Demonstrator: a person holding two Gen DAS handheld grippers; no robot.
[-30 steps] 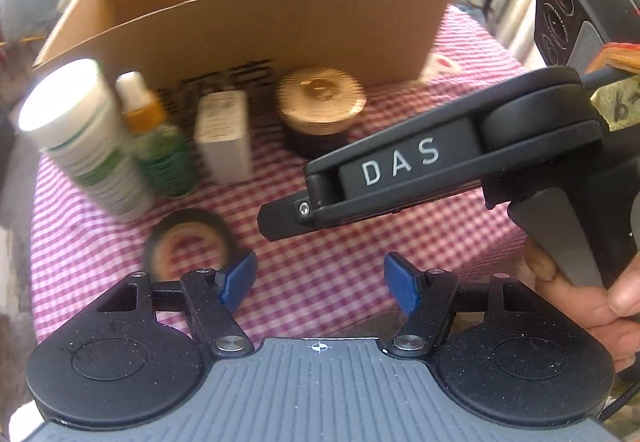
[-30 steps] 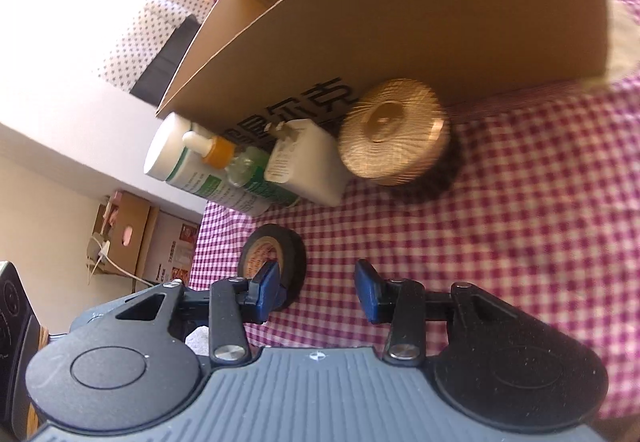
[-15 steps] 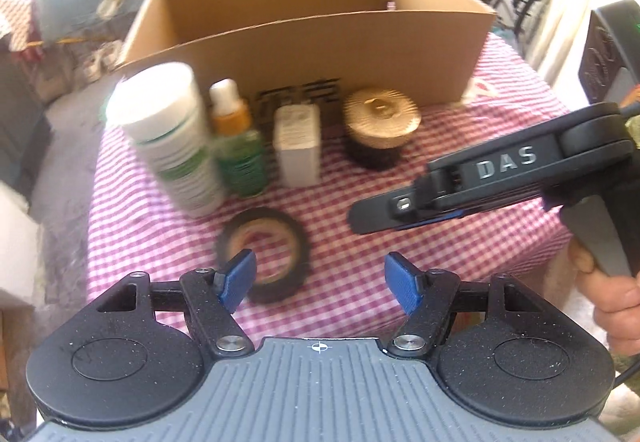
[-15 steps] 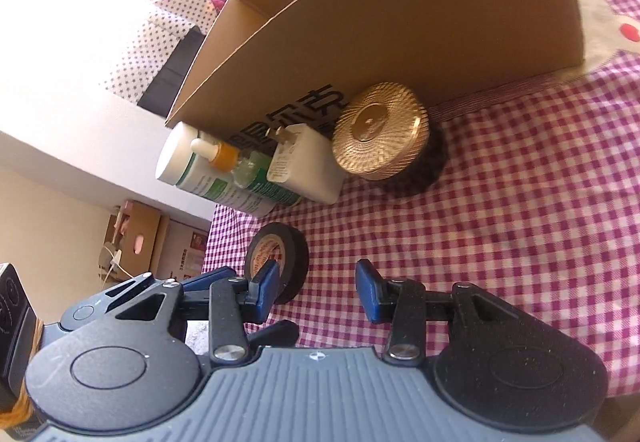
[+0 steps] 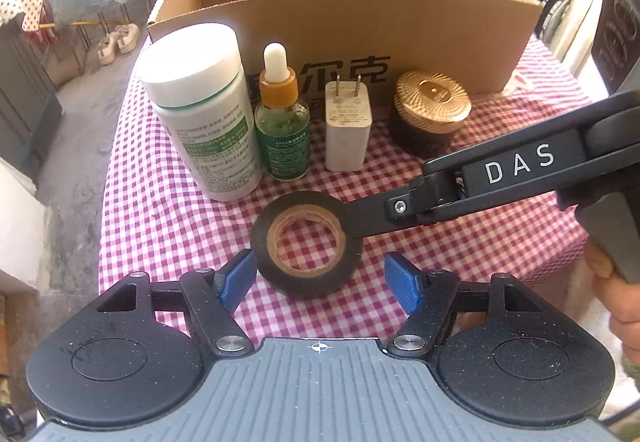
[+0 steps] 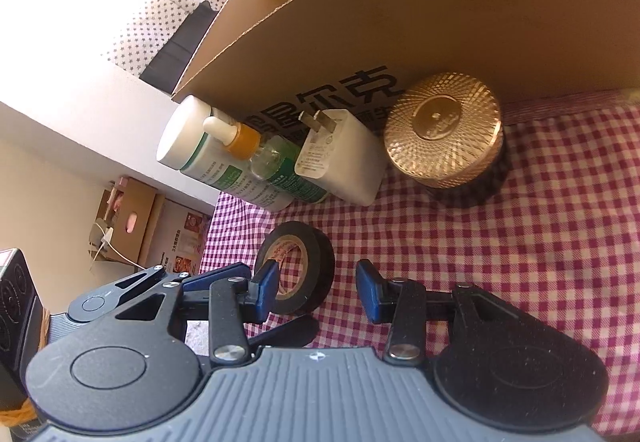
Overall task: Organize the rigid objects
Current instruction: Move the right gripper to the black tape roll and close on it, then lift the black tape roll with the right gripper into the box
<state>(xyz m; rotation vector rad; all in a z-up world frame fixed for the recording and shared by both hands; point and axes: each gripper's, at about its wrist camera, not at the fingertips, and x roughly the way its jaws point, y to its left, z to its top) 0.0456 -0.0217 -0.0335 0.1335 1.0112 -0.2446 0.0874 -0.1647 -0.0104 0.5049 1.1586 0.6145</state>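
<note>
A black tape roll point(image 5: 306, 244) lies flat on the checked cloth, just ahead of my open, empty left gripper point(image 5: 320, 280). Behind it stand a white bottle point(image 5: 204, 110), a green dropper bottle point(image 5: 282, 122), a white plug adapter point(image 5: 346, 126) and a gold-lidded jar point(image 5: 432, 114), in a row before the open cardboard box point(image 5: 348, 18). My right gripper point(image 6: 316, 282) is open and empty; its left finger sits beside the tape roll point(image 6: 298, 266). In the left wrist view the right gripper point(image 5: 356, 218) reaches in from the right, its tip over the roll's rim.
The red-and-white checked table point(image 5: 160, 210) drops off at the left and near edges. A black speaker-like device point(image 5: 618, 34) stands at the far right. Boxes point(image 6: 132, 218) sit on the floor beyond the left edge. My right hand point(image 5: 616, 298) holds the gripper handle.
My left gripper has pulled back and shifted left, bringing the tape roll between its fingers. The right gripper has moved left toward the tape roll.
</note>
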